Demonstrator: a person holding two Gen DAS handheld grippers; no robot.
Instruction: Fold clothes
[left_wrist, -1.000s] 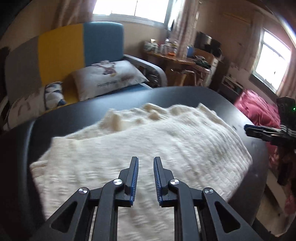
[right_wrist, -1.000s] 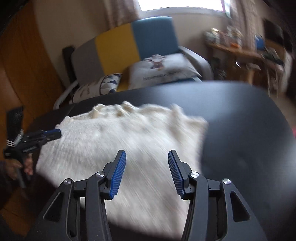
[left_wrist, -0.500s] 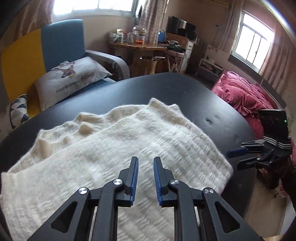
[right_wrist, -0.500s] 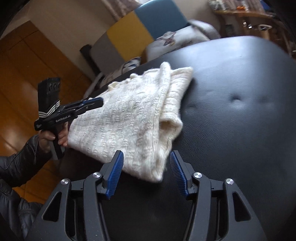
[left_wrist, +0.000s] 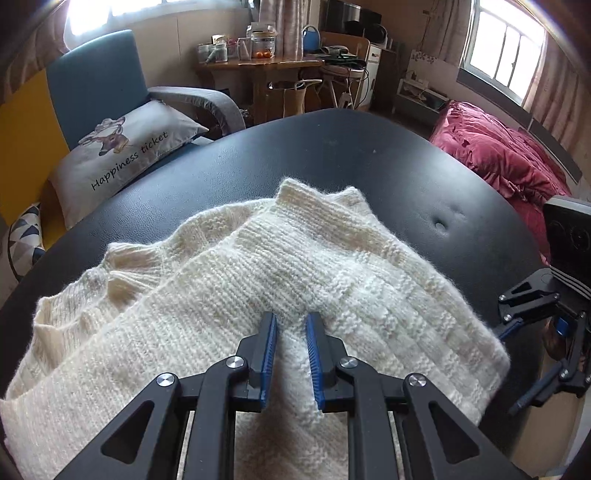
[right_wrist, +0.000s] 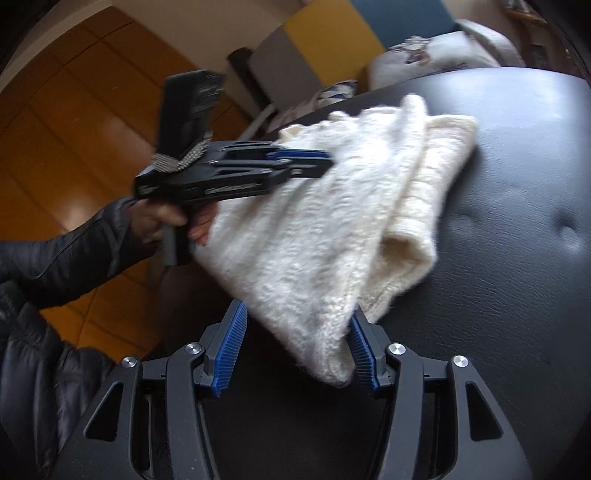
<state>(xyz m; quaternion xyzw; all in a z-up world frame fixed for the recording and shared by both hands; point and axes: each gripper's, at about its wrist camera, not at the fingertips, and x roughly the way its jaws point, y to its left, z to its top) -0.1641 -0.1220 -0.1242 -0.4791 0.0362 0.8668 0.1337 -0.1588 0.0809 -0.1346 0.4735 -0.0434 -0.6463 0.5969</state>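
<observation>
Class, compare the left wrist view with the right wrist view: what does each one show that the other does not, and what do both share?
Only the left wrist view shows the red bedding, the cluttered wooden table and the windows.

Only the right wrist view shows the orange wooden panelling, the hand holding the left claw, and the dark padded sleeve.

Both show the cream knitted sweater folded on the black padded surface, the printed cushion and the other claw. A sweater corner sits between the right claw's parted fingers.
</observation>
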